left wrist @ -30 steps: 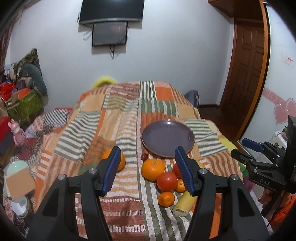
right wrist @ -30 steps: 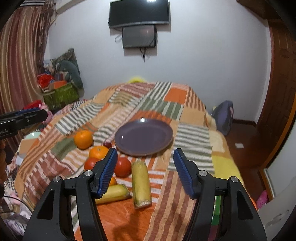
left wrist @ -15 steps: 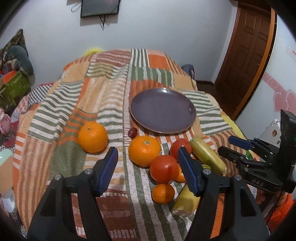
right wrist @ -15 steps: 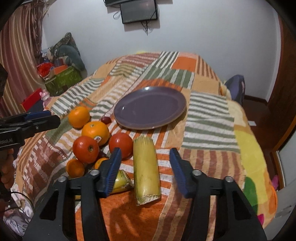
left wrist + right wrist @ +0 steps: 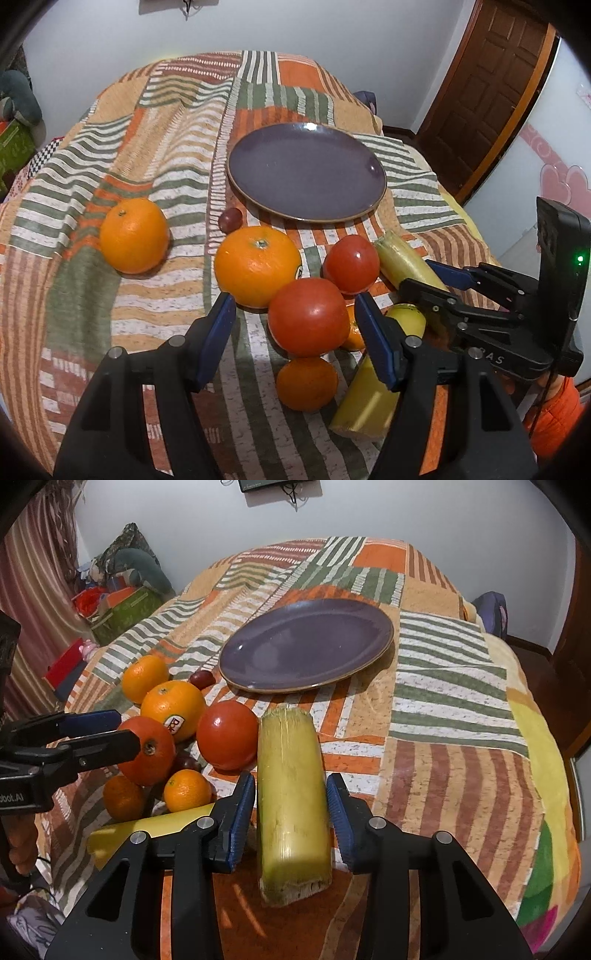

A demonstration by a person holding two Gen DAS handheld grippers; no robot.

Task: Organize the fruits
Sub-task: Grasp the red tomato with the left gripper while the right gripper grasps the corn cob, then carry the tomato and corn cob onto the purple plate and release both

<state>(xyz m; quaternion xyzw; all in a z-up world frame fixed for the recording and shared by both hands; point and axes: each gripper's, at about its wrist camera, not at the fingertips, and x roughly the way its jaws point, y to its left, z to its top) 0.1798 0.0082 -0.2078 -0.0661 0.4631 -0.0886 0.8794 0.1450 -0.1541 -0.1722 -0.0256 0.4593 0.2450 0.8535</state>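
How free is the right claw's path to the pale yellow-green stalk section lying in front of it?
Probably free: the right claw is open and already straddles the pale yellow-green stalk section, a gap showing on each side. The red tomato sits just left of the stalk's far end.
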